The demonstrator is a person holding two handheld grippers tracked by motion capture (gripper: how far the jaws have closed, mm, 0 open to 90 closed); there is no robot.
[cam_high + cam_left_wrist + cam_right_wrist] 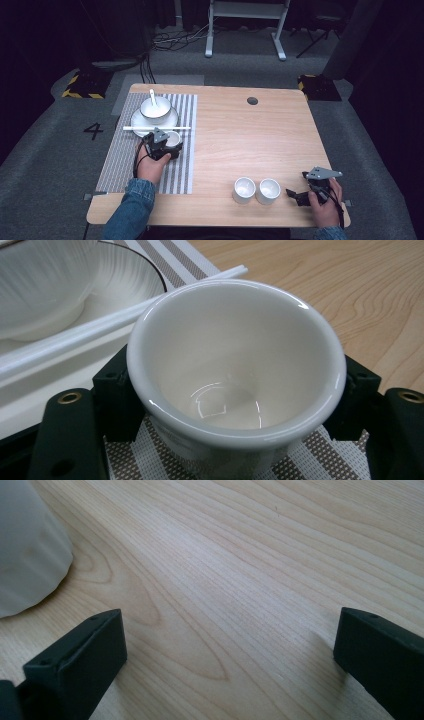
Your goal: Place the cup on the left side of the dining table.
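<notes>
The left tongs (235, 405) hold a white cup (235, 375) between both jaws, on the striped mat (320, 452); just behind the cup lie white chopsticks (100, 327) on a plate (125, 285). If the cup moves forward, it may knock them. The right tongs (230, 650) rest wide open and hold nothing.

Light wooden table (250, 135) with a striped placemat (182, 172) and two white cups (244, 190).
</notes>
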